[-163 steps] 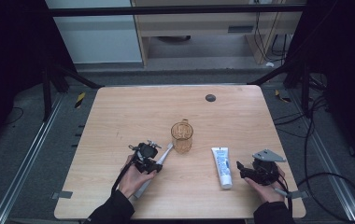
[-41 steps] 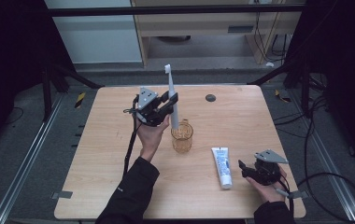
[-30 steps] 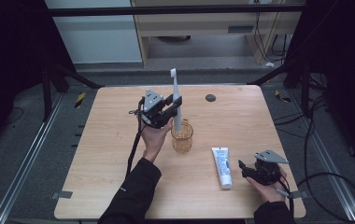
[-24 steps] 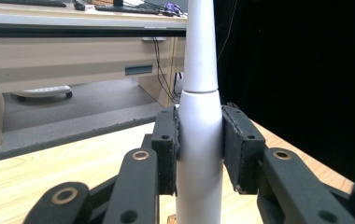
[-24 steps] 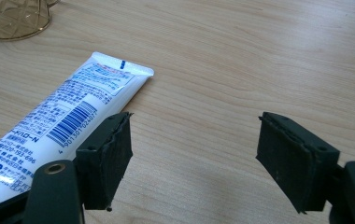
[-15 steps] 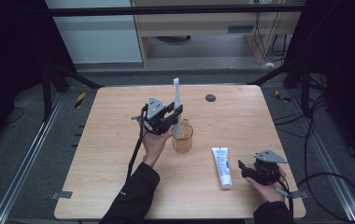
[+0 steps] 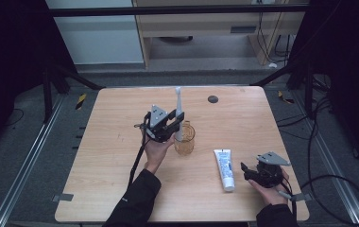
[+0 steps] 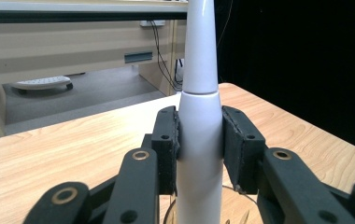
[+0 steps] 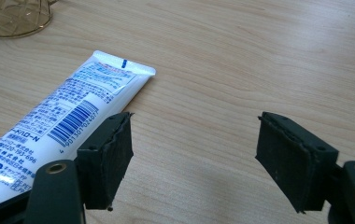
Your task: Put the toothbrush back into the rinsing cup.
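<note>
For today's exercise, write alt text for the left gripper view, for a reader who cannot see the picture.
An upright white electric toothbrush is clamped between the two black pads of the left claw, its neck rising out of the top of the picture. Below it, the rim of an amber glass cup just shows. Behind lies a light wooden table and a dark room.

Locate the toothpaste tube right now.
In the high view the toothpaste tube lies flat on the table, right of the glass cup and just left of the open right gripper; the right gripper view shows it beside that gripper's left jaw.
</note>
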The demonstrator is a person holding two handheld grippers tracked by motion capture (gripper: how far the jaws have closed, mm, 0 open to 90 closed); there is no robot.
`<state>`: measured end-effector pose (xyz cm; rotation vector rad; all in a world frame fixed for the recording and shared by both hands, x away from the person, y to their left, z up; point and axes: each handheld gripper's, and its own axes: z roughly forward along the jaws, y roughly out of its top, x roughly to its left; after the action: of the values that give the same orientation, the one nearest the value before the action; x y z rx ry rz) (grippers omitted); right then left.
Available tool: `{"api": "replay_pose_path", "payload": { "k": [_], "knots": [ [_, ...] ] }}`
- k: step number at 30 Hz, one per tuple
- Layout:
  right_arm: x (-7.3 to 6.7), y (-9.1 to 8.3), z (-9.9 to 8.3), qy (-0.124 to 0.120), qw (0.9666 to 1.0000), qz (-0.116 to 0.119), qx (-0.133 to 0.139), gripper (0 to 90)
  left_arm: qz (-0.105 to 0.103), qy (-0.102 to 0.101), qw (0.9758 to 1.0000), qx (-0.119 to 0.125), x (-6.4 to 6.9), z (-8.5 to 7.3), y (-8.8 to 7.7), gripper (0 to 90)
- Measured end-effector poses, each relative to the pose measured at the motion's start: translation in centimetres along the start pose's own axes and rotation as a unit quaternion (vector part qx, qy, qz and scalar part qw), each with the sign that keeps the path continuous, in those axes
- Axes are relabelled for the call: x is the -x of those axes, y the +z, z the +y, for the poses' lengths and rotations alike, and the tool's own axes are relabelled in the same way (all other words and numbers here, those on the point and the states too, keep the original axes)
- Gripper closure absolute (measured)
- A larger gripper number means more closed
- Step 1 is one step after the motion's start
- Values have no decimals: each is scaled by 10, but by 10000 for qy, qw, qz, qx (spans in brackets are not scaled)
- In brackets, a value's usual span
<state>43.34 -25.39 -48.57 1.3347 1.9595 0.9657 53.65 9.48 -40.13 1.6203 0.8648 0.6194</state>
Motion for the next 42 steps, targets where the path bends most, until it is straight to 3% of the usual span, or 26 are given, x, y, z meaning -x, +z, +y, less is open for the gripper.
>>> {"api": "replay_pose_path", "payload": {
  "k": [24,42],
  "knots": [
    [-2,2,0,5,10000,4,-39,268,-33,176,9994,-308,-1,-31,-5,673],
    [-3,1,1,-8,10000,-4,-23,267,-72,256,9987,-440,0,-36,-5,665]
  ]
}}
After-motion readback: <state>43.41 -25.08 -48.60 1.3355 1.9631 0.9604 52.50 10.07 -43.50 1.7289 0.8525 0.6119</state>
